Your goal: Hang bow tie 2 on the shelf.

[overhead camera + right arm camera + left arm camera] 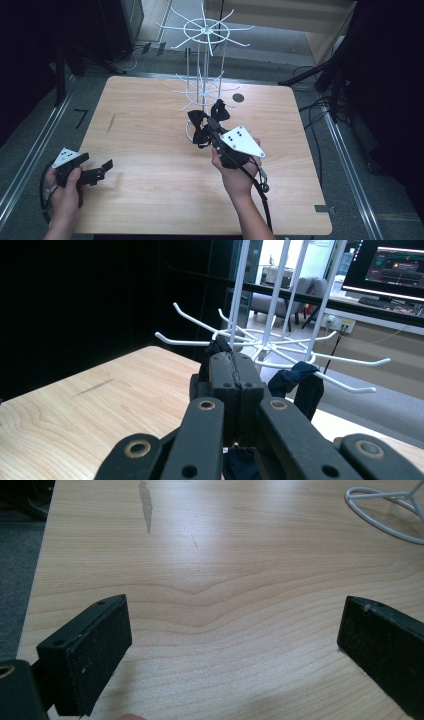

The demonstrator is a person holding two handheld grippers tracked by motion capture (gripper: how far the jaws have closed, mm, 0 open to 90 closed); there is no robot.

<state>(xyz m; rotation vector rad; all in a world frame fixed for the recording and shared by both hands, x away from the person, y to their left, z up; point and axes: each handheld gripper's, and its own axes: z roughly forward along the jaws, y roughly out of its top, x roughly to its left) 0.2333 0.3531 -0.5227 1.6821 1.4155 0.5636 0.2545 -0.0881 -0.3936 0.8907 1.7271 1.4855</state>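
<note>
wood table (150, 150) is spreading under us, dark gear standing round it. at its far side a white wire rack (204, 65) is rising, with hooks fanning out in two tiers. we are judging the step as hanging a dark bow tie (200, 127) on a lower hook (182, 340). our right gripper (233, 371) is holding its jaws pressed together on the tie, just beside the lower tier; dark cloth is showing above and below the jaws. another tie (305, 382) is hanging on a hook near it. our left gripper (235, 640) is resting low at the table's near left edge, jaws spread wide with nothing between them. next we are needing to lift the tie's loop over a free hook tip, then let go.
</note>
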